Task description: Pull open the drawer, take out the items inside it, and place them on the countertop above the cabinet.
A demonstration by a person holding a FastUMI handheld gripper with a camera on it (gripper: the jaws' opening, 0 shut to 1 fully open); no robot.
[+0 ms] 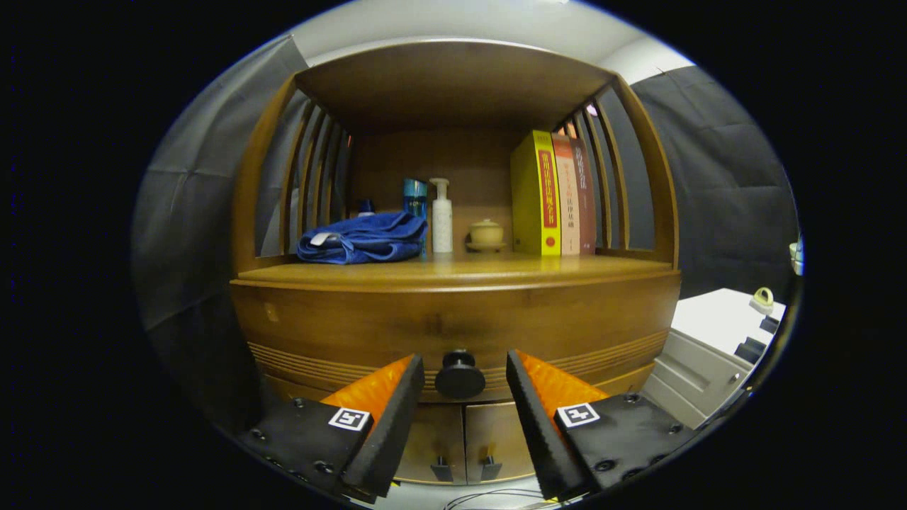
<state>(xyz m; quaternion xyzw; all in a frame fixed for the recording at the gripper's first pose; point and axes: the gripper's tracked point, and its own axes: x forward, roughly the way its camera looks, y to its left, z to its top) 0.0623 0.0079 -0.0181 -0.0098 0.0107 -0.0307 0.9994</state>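
Note:
A wooden cabinet stands straight ahead, its drawer front closed under the countertop. A round dark knob sits at the middle of the drawer front. My gripper is open, one finger to each side of the knob and a small gap left on both sides. What lies inside the drawer is hidden.
On the countertop lie a folded blue towel, a blue bottle, a white pump bottle, a small lidded pot and three upright books. Two small doors sit below the drawer. A white unit stands to the right.

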